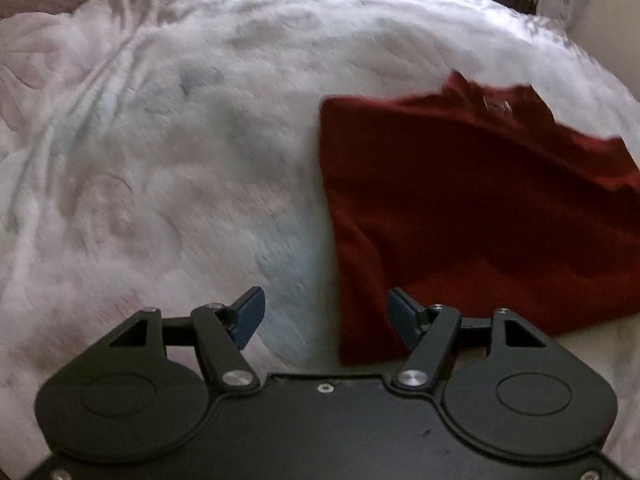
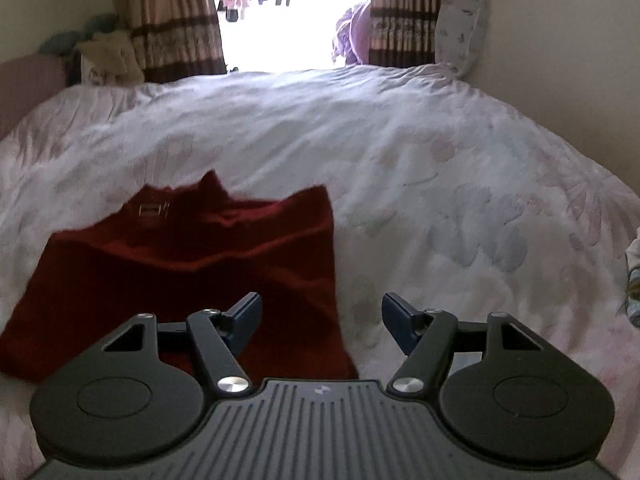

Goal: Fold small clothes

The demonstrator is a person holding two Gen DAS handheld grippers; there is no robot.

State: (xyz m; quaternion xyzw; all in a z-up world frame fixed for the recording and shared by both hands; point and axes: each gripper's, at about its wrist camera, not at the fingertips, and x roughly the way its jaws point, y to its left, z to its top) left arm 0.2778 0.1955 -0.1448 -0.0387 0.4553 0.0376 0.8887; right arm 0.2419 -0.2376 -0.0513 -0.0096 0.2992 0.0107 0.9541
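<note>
Red garment [image 1: 460, 200] flat on the bed [image 1: 180, 140], partly folded, label near collar. Left gripper [image 1: 325, 316]: fingers spread wide, empty, garment at 1 o'clock. Right gripper [image 2: 322, 320]: fingers wide apart, empty, garment at 10–11 o'clock. Curtains [image 2: 172, 20] at 12 o'clock behind bed.

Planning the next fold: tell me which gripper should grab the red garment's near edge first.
Probably the left gripper: it is open, with the red garment running between its fingers. The right gripper, also open, has the garment's near corner between its fingers too, so it is close.
</note>
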